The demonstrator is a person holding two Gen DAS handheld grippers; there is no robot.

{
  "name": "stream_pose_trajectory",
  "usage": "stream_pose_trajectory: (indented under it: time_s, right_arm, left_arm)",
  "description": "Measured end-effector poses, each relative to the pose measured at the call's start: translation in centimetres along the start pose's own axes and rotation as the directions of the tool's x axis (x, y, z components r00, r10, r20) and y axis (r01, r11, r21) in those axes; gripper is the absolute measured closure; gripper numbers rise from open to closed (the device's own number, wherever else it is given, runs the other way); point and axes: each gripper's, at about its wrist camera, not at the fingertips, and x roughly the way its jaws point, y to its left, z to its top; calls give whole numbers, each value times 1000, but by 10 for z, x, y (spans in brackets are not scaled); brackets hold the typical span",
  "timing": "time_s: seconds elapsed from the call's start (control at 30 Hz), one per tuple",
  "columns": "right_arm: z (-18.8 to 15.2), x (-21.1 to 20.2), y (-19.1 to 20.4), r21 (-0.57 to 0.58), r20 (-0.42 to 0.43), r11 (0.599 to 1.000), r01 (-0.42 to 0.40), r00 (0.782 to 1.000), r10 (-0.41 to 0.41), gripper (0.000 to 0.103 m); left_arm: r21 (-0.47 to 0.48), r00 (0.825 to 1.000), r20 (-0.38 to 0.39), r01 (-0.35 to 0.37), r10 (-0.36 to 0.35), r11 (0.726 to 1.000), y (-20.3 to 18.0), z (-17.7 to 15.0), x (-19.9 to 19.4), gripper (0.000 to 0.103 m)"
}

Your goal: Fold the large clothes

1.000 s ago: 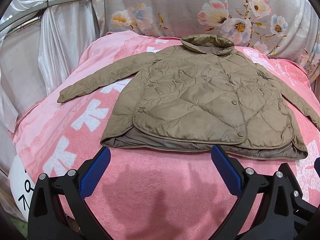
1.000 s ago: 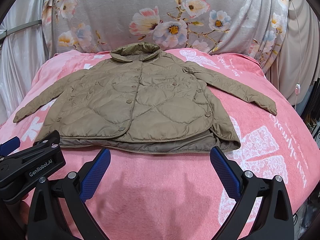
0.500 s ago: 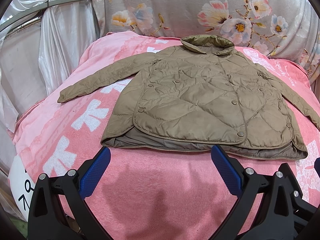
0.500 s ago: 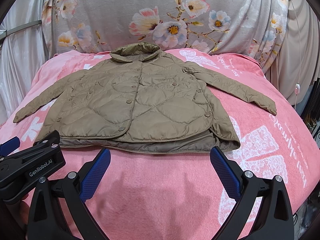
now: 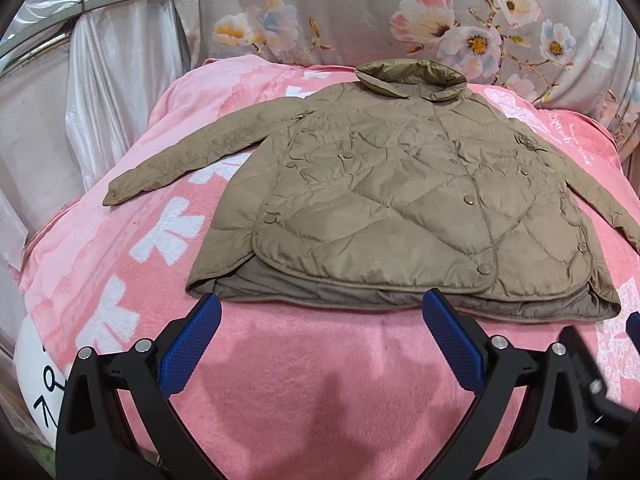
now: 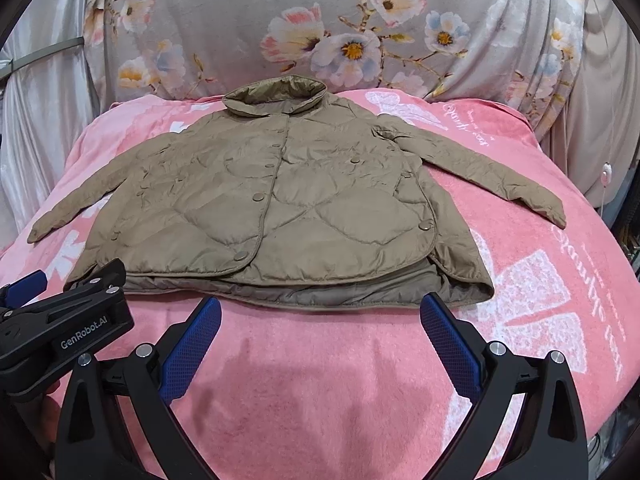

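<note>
A tan quilted jacket (image 5: 400,200) lies flat and buttoned on a pink blanket (image 5: 300,360), collar at the far side, both sleeves spread outward. It also shows in the right wrist view (image 6: 280,208). My left gripper (image 5: 320,312) is open and empty, hovering just in front of the jacket's near hem. My right gripper (image 6: 320,316) is open and empty, also just in front of the hem, to the right of the left gripper's body (image 6: 64,328).
A floral grey drape (image 5: 400,12) rises behind the blanket. White satin curtain (image 5: 80,100) hangs at the left. The pink blanket (image 6: 560,280) drops off at the right, with a cable and clutter beyond.
</note>
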Motion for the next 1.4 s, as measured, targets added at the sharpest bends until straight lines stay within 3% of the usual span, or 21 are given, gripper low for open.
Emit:
stream_pose_trajectory:
  time_s: [0.13,0.27,0.4,0.53,0.67,0.77,0.8,0.87,0.9,0.93,0.97,1.03,1.17,1.27,1.33,1.4]
  right_arm:
    - [25,23,-52,76,7,996,55,998,-56,5]
    - [53,63,-149,295,-47,951,96,995,-86,5]
    - [71,111,-244,540,-100,838,82,994,-34,5]
    - [73,147,-308,686,-101,722,91,994,-30,5]
    - [70,176,-344,773,-86,630,79,996,-20,5]
    - [71,188,-362,800,-76,592,98,995,-63,9]
    - [74,189,-364,799,-68,592,106,994,-85,13]
    - [86,196,-369,789,-71,600,135,989,-130,35]
    - [94,199,-372,787,-64,601,140,987,-146,42]
    - [100,200,-372,783,-57,604,146,985,-163,56]
    - [111,201,-371,770,-39,622,144,983,-180,74]
    - [139,199,-361,726,-4,675,136,981,-194,91]
    - [210,184,-299,586,148,810,31,978,-145,95]
    - [258,174,-221,400,230,915,-53,972,-44,95]
    - [281,171,-155,258,260,959,-114,965,45,95]
    - [292,174,-94,131,255,974,-182,956,145,95]
  left_arm:
    - [-30,1000,-14,-6,6,1000,11,16,16,5]
    - [-77,1000,-29,-1,-1,997,28,36,36,5]
    - [-123,1000,-21,-7,5,992,43,55,55,5]
    - [-168,1000,-26,-21,17,985,53,66,73,5]
    - [-207,999,-53,-25,14,978,63,73,94,5]
    - [-209,998,-59,-34,23,977,66,78,106,5]
    - [-207,998,-58,-38,26,978,67,79,108,5]
    - [-203,998,-54,-45,35,978,68,83,113,5]
    - [-204,998,-56,-43,32,978,70,86,116,5]
    - [-207,998,-59,-37,25,978,70,88,119,5]
    - [-215,998,-64,-26,13,976,72,90,122,5]
    - [-241,998,-70,-13,-5,970,76,94,128,5]
    - [-282,997,-72,5,-26,959,83,102,137,5]
    - [-296,997,-69,11,-33,955,85,108,141,5]
    - [-302,998,-58,14,-33,953,86,113,142,5]
    - [-303,998,-47,14,-30,953,88,118,143,5]
